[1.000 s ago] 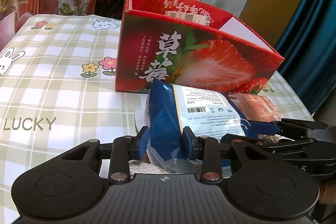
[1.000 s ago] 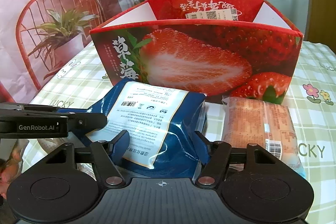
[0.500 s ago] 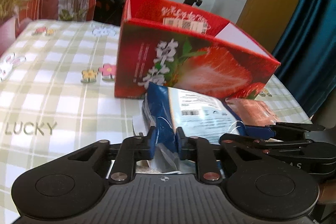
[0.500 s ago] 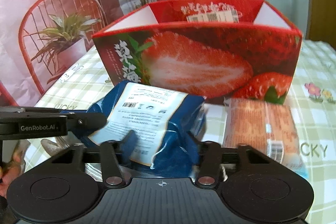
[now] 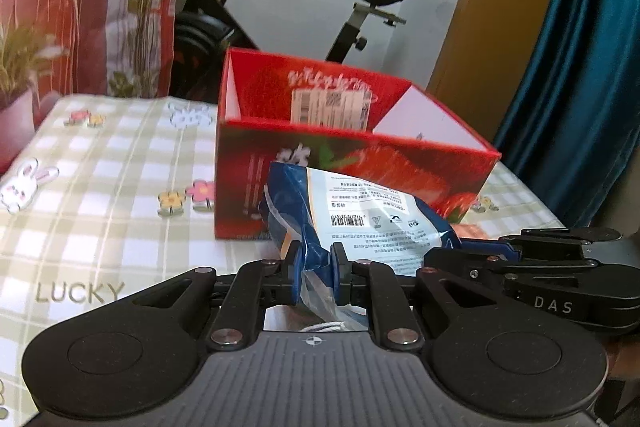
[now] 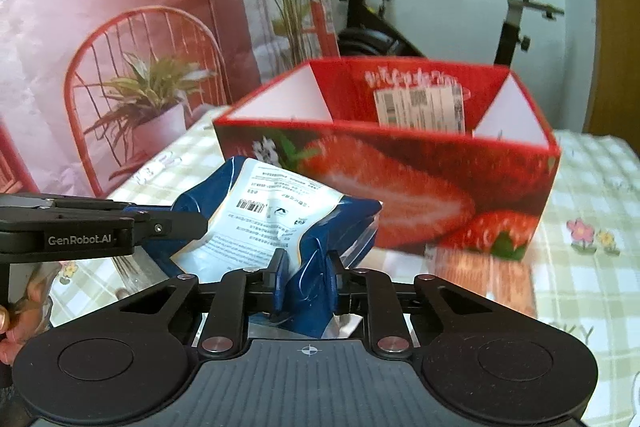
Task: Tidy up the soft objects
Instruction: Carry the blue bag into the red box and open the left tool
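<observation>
Left wrist view: both claws pinch one blue bag (image 5: 360,215).
Left claw (image 5: 316,269) and right claw (image 6: 306,281), just closing, hold it before the open red box (image 5: 344,163).

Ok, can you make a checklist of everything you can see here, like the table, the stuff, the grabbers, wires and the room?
Surface: table with checked cloth, printed with flowers, bunnies and the word LUCKY.
Job's things: blue snack bag pinched at two edges and crumpled, in front of the open red strawberry box; orange packet lying on the cloth beside the box.
Clutter: nothing seen.
Grippers: left gripper and right gripper have both just been closing and are shut on the blue snack bag.
Cables: nothing seen.
Surroundings: exercise bike, printed backdrop with a chair and plants, blue curtain.
</observation>
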